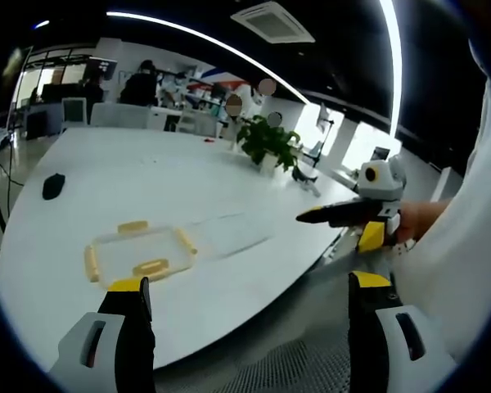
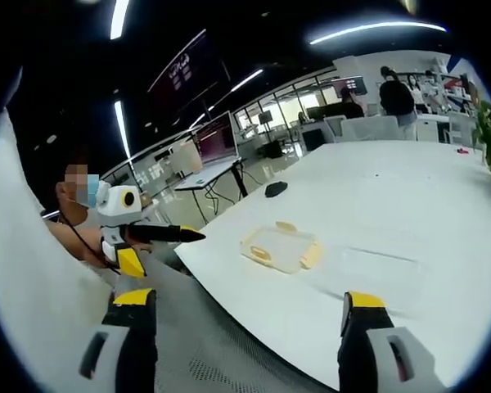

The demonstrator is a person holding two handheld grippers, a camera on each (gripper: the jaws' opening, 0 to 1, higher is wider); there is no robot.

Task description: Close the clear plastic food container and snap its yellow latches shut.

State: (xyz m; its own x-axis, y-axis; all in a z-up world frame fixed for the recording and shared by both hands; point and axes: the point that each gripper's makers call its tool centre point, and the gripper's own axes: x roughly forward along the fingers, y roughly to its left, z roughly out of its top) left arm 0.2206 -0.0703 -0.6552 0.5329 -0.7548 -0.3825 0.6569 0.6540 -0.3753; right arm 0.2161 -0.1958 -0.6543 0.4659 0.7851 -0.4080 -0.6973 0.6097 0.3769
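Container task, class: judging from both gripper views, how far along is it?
Nothing is done yet. The lid with yellow latches lies beside the clear container on the white table. The left gripper and right gripper are open and empty. Lidding and latching remain.

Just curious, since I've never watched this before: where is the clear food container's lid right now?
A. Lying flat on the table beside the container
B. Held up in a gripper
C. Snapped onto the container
A: the clear lid lies flat on the white table beside the container with yellow latches; both grippers are off it.
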